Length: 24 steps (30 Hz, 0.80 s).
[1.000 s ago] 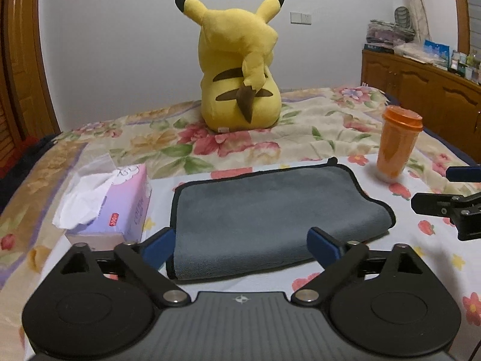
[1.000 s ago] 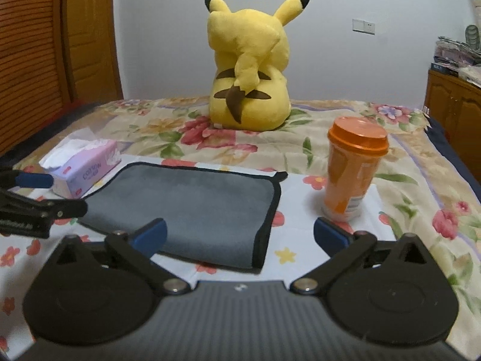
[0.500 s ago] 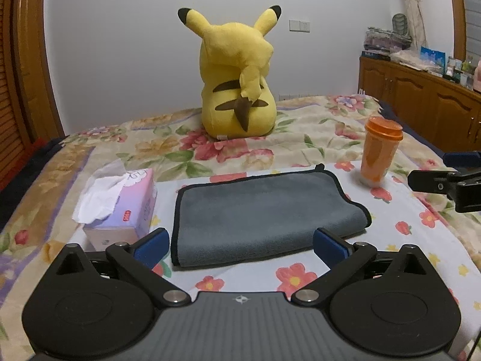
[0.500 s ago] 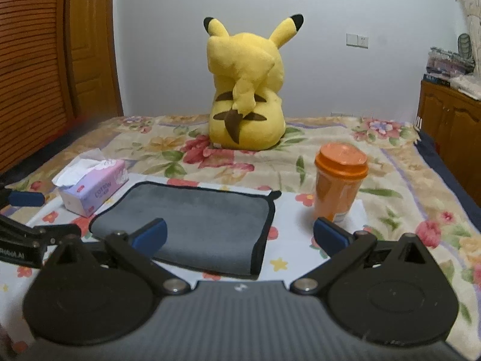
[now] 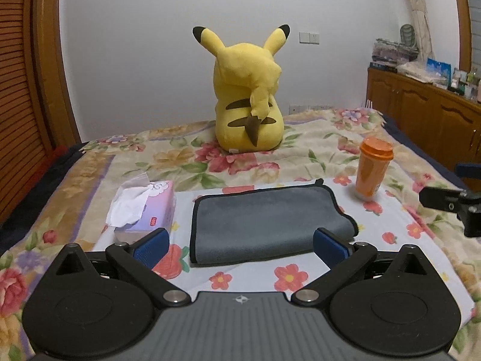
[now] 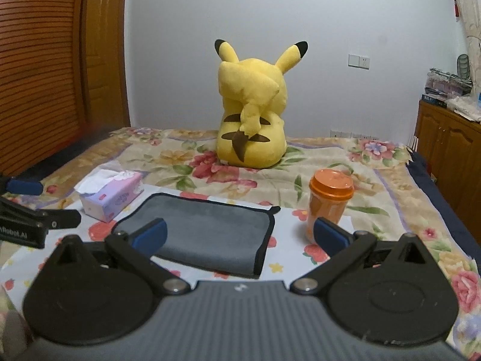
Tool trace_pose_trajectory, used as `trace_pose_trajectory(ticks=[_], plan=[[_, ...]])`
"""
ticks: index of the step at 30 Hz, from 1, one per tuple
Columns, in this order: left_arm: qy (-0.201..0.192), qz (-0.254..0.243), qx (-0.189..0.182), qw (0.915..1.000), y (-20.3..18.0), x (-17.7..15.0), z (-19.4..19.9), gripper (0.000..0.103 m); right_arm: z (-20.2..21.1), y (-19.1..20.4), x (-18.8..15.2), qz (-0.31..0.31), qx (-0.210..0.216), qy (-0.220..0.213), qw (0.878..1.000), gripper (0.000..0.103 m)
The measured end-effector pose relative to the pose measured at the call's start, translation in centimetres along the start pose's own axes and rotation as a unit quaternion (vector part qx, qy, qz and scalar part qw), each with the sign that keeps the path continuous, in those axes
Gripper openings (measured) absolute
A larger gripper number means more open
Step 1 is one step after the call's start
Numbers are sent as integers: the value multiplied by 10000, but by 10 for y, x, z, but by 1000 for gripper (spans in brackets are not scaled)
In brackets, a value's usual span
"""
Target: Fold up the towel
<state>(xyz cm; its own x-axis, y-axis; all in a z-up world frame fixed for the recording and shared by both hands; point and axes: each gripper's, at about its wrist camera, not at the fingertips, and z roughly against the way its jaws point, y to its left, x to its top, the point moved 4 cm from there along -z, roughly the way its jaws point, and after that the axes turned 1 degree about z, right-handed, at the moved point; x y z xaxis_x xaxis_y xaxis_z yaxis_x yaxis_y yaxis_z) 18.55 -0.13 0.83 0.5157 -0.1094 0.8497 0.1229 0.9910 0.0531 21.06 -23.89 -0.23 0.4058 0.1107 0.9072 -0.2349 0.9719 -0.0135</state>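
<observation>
A grey towel with black trim [image 5: 264, 222] lies folded flat on a white flowered cloth on the bed; it also shows in the right wrist view [image 6: 207, 234]. My left gripper [image 5: 240, 246] is open and empty, held back from and above the towel's near edge. My right gripper [image 6: 240, 236] is open and empty, above the towel's near right corner. Each gripper shows at the edge of the other's view, the right one in the left wrist view [image 5: 451, 204] and the left one in the right wrist view [image 6: 39, 222].
An orange lidded cup [image 5: 372, 168] stands right of the towel, also in the right wrist view [image 6: 329, 204]. A tissue box [image 5: 147, 210] sits left of it. A yellow plush toy [image 5: 249, 105] sits behind. A wooden cabinet [image 5: 427, 111] lines the right wall.
Both grippers have pulled back and risen away from the towel, so the towel looks smaller and farther off. The towel stays flat and unmoved.
</observation>
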Motion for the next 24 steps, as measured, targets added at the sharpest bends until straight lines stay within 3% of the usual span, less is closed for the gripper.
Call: trace_pose_trajectory(ticks=[10, 24], plan=[[-178, -60, 41, 9998, -7, 1, 44, 103, 33, 7, 2, -32, -10, -102, 9999, 103], [-119, -33, -59, 9999, -24, -33, 82, 103, 67, 12, -12, -172, -40, -166, 9997, 103]])
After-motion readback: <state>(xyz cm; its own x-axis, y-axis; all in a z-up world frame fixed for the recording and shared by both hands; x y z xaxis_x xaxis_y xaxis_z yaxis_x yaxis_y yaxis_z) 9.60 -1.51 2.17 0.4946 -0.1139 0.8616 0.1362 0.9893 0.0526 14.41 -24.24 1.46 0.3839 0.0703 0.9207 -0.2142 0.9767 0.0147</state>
